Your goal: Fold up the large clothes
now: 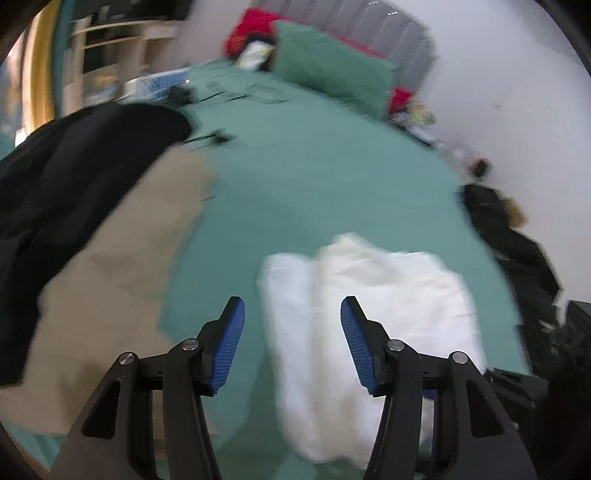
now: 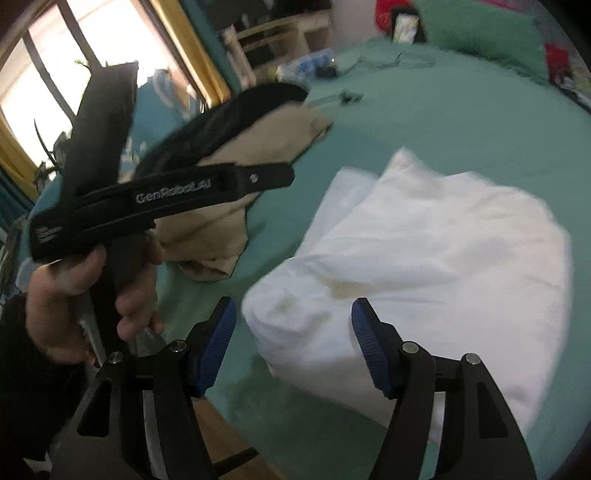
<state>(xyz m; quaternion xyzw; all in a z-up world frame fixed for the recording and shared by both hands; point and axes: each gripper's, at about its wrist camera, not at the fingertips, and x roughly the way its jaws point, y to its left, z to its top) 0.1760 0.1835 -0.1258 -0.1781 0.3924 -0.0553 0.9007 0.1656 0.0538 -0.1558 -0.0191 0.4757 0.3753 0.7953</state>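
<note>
A folded white garment [image 1: 369, 317] lies on the green bed sheet [image 1: 314, 177]; it also shows in the right wrist view [image 2: 424, 266]. My left gripper [image 1: 293, 325] is open and empty, held above the garment's left part. My right gripper [image 2: 293, 328] is open and empty, above the garment's near left corner. The left gripper's body [image 2: 147, 199], held by a hand, shows at the left in the right wrist view. A beige garment [image 1: 110, 280] and a black garment [image 1: 66, 170] lie in a heap to the left; both also show in the right wrist view [image 2: 236, 206], [image 2: 207, 125].
A green pillow [image 1: 332, 70] and red items [image 1: 251, 29] lie at the head of the bed. Cables and small dark objects [image 1: 218, 136] lie on the sheet. Dark clothes [image 1: 517, 243] lie along the right edge by the white wall. A window [image 2: 55, 74] and shelves [image 2: 280, 37] stand at the left.
</note>
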